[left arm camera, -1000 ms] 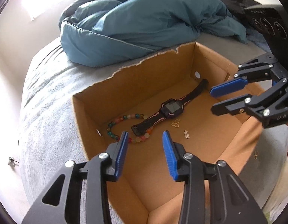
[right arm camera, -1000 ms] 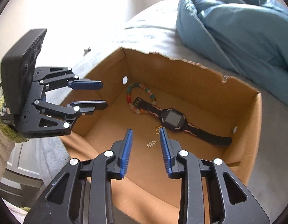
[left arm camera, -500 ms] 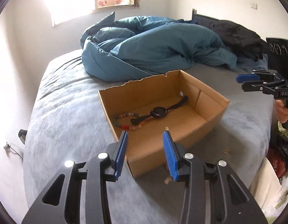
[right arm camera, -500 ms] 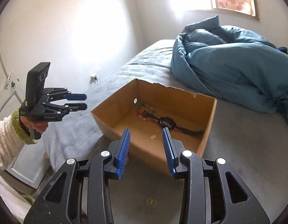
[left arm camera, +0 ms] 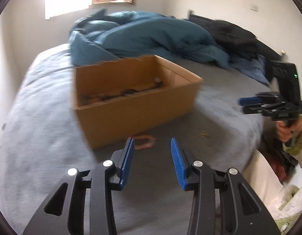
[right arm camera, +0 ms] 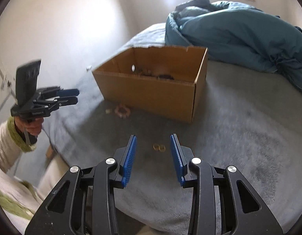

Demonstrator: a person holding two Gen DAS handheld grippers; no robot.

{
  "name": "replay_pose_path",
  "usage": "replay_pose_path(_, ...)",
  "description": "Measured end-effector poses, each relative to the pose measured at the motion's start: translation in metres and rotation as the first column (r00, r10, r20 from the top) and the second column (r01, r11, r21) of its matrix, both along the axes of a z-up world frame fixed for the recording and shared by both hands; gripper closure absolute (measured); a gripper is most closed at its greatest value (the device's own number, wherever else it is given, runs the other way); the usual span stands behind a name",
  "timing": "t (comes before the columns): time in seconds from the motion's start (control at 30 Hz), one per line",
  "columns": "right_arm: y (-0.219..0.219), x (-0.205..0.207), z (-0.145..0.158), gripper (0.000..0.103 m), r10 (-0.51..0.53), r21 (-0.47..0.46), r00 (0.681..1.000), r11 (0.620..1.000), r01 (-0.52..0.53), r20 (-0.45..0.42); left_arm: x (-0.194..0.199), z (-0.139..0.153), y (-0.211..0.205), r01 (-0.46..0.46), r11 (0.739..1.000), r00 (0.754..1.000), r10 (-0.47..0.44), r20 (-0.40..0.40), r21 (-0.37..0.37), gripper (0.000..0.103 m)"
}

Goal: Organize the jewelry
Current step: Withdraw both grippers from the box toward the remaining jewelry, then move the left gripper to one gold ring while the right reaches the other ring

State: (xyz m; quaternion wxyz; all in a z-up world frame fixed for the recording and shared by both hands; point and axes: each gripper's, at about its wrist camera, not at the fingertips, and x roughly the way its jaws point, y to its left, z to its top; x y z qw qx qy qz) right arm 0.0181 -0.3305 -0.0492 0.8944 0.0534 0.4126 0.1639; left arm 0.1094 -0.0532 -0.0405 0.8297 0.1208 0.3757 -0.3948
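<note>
Counting one cardboard box (right arm camera: 151,90) on the grey bed (right arm camera: 239,137), one pink bracelet (right arm camera: 122,111) just before its near wall, a pair of small gold rings (right arm camera: 159,147) nearer the bed's edge, and a blurred heap of jewelry inside the box. Held out over the bed's near edge and angled downward, left gripper (left arm camera: 151,162) and right gripper (right arm camera: 153,156), each with jaws apart and clamped on nothing. Lying just beyond the left jaws, the bracelet; just beyond and between the right jaws, the rings.
</note>
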Motion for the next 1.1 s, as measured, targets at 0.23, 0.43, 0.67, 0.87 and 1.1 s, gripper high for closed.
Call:
replay_pose_path(0.23, 0.008, 0.015, -0.028, 0.07, 0.128, -0.051, 0.992, 0.99, -0.128, -0.018, -0.019, -0.034, -0.072, 0.217, 0.976, 0.976, -0.217, -0.005, 0.033, 0.065)
replay_pose_path(0.43, 0.016, 0.04, -0.048, 0.072, 0.291, -0.133, 0.955, 0.946, -0.296, -0.052, -0.02, -0.058, -0.115, 0.339, 0.933, 0.939, -0.343, 0.009, 0.123, 0.065)
replay_pose_path(0.67, 0.026, 0.06, -0.066, 0.074, 0.427, -0.189, 0.9, 0.88, -0.437, -0.091, -0.013, -0.076, -0.144, 0.404, 0.897, 0.912, -0.411, 0.005, 0.179, 0.065)
replay_pose_path(0.87, 0.03, 0.066, -0.076, 0.08, 0.499, -0.208, 0.859, 0.833, -0.512, -0.115, -0.012, -0.091, -0.16, 0.427, 0.875, 0.897, -0.441, 0.013, 0.229, 0.071)
replay_pose_path(1.1, 0.029, 0.07, -0.083, 0.082, 0.547, -0.207, 0.826, 0.799, -0.564, -0.138, -0.009, -0.098, -0.167, 0.443, 0.862, 0.889, -0.458, 0.008, 0.246, 0.077)
